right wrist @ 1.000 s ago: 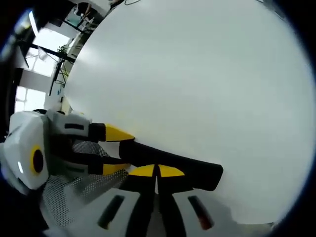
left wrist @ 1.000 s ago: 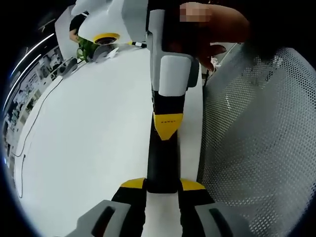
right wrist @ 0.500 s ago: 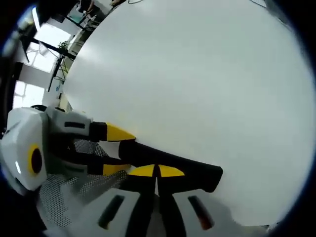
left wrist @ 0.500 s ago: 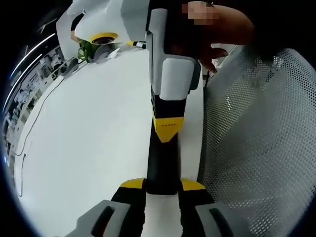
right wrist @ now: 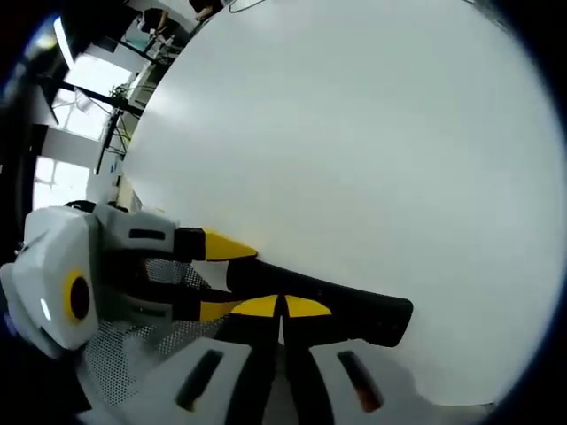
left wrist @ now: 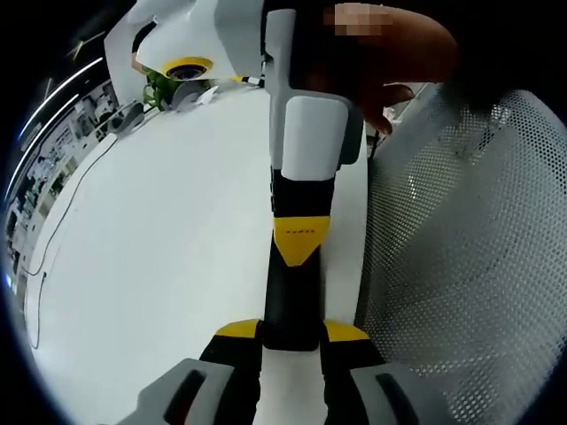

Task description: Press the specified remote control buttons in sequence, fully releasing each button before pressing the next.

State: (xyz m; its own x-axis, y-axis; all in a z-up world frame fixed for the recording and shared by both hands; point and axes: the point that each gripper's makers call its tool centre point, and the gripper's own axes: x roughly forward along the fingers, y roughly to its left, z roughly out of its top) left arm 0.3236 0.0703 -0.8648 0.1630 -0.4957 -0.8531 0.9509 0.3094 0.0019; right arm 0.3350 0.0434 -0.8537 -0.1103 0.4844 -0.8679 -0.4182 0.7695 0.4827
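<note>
A slim black remote [left wrist: 292,297] lies lengthwise over the white table [left wrist: 159,248]. My left gripper [left wrist: 291,332] is shut on its near end, one yellow tip on each side. My right gripper [left wrist: 299,241], held by a hand at the top, comes down onto the remote's top face with its yellow tips together. In the right gripper view, the right gripper [right wrist: 282,307] is shut, its tips resting on the remote [right wrist: 354,310]. There the left gripper [right wrist: 217,276] clasps the remote's left end. The buttons are hidden under the tips.
A white perforated mesh chair back [left wrist: 469,248] stands close along the right of the table edge and shows as mesh [right wrist: 120,363] behind the left gripper. A thin cable [left wrist: 62,221] runs along the table's left. A yellow tape roll [left wrist: 189,66] and small clutter sit at the far end.
The right gripper's shut tips have slid a little along the remote toward the left gripper. The left gripper still holds the remote in the same place.
</note>
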